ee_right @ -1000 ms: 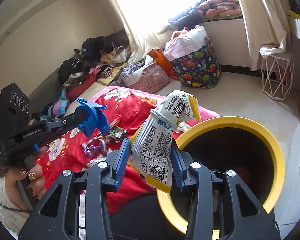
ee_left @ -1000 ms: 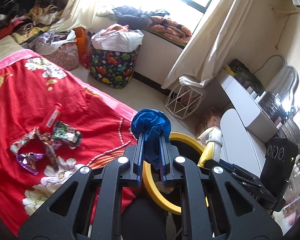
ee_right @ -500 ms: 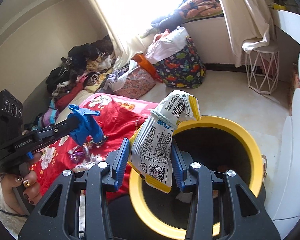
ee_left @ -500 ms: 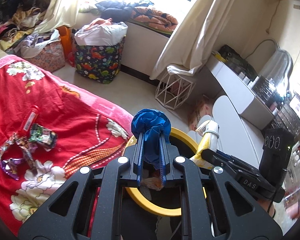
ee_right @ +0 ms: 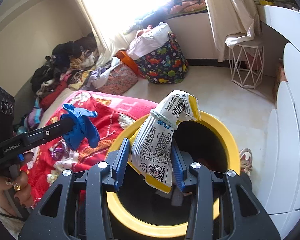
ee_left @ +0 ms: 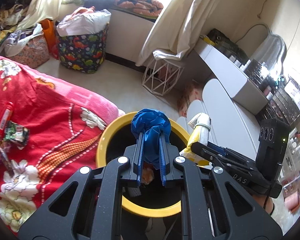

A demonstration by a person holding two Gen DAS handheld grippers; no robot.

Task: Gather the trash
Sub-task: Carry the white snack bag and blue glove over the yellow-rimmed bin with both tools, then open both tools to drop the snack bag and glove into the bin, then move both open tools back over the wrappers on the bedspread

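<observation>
We carry one piece of trash in each hand-held gripper, and both now hang at the mouth of the single yellow-rimmed bin [ee_right: 228, 132], which lies below and just ahead of them; the left hand-held gripper [ee_left: 151, 138] is pinched nearly shut on one crumpled blue glove [ee_left: 150, 123], which in its own view sits over the bin's opening, though from the right wrist it looks nearer the bed-side rim; the right hand-held gripper [ee_right: 150, 150] clamps, at a middling width, one white-and-yellow snack bag [ee_right: 160, 140], its long axis upright and tilted forward over the opening; we judge the right one better placed to drop; on the red bed [ee_left: 50, 120] we count a cluster of several wrappers [ee_left: 16, 134] and one red tube [ee_left: 6, 115], the exact wrapper count unclear.
</observation>
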